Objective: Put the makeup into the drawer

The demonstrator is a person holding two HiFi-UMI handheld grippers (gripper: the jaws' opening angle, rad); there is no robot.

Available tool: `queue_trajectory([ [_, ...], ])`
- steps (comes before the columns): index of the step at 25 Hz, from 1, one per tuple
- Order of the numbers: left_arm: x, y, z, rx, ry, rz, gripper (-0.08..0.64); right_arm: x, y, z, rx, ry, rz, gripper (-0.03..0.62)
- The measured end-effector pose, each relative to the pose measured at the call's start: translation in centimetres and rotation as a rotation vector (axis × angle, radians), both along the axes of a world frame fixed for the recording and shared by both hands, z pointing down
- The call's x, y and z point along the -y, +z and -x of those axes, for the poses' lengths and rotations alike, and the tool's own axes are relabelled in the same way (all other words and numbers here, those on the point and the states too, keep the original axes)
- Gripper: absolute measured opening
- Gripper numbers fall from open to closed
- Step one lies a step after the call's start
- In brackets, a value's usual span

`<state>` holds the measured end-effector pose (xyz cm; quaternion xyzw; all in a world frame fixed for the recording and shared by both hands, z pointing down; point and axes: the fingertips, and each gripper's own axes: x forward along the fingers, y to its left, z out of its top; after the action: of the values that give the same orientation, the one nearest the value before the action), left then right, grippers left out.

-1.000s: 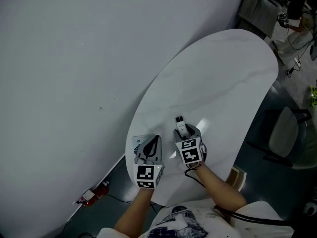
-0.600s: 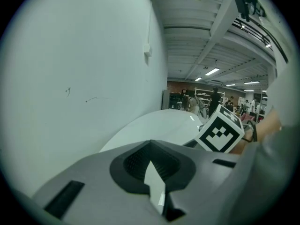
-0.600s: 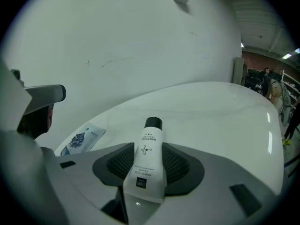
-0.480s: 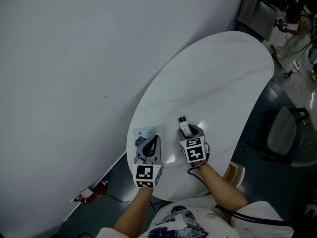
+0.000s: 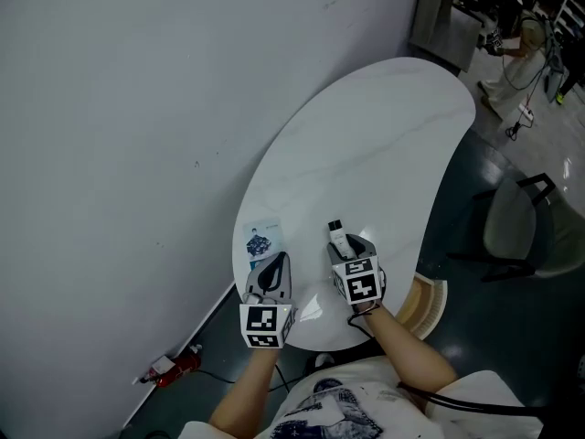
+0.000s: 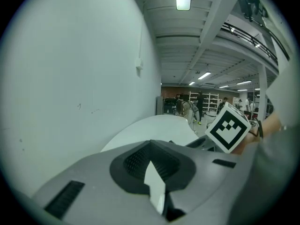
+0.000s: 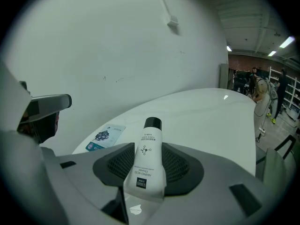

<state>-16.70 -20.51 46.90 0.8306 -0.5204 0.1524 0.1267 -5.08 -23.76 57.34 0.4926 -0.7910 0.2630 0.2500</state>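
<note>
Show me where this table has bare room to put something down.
The far half of the table, along the wall, is bare. The near end is crowded: packet, left gripper, and right gripper, whose jaws have just been closing round the tube.

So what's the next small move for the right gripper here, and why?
Probably keep the right gripper clamped on the white tube and carry it off the table to look for the drawer, which no view shows. Its jaws have just been closing, and the tube sits between the pads.
</note>
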Motion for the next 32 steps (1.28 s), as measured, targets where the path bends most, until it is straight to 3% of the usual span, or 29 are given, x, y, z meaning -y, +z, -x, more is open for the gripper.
queue_trajectory([
  [17,-15.9,-5.0,1.2,-0.013,0.087,-0.120,0.035,-16.6,-7.8,-0.6,0.013,0.113,-0.139,0.193],
  [32,-23.4,-6.9,-0.6,-0.034,0.171,-0.164,0.035,-25.4,-11.6,-3.1,0.011,0.209,-0.206,0.192],
])
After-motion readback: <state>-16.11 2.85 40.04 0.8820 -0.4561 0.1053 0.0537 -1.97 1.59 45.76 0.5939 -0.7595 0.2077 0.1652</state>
